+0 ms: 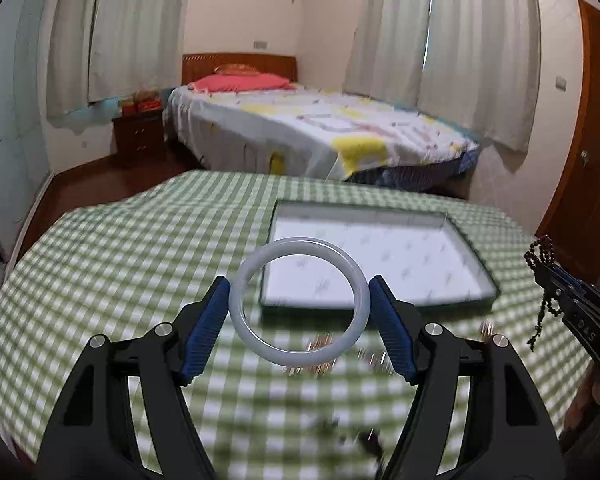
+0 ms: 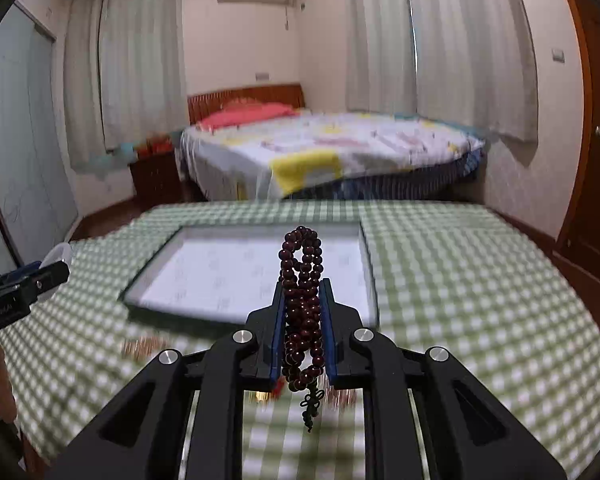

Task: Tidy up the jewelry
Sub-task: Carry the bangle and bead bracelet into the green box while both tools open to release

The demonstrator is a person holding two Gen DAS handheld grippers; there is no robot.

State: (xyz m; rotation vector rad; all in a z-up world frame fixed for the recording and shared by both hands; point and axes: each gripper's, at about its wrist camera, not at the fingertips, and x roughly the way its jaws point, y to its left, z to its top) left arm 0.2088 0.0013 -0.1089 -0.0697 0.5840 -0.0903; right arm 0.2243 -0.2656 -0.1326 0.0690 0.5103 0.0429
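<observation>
Noted: one white bangle [image 1: 299,305] clamped in left gripper [image 1: 300,320]; one dark bead strand [image 2: 303,304] pinched in right gripper [image 2: 303,320]; one tray [image 2: 370,264].

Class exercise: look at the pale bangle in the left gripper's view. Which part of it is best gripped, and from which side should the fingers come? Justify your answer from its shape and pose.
Grip the white bangle across its full width, one pad on each outer edge, as the left gripper holds it now. Come from the near side, level with the ring's plane. It is a rigid, smooth closed hoop, so opposite outer edges give the ribbed blue pads two steady contact points.
</observation>
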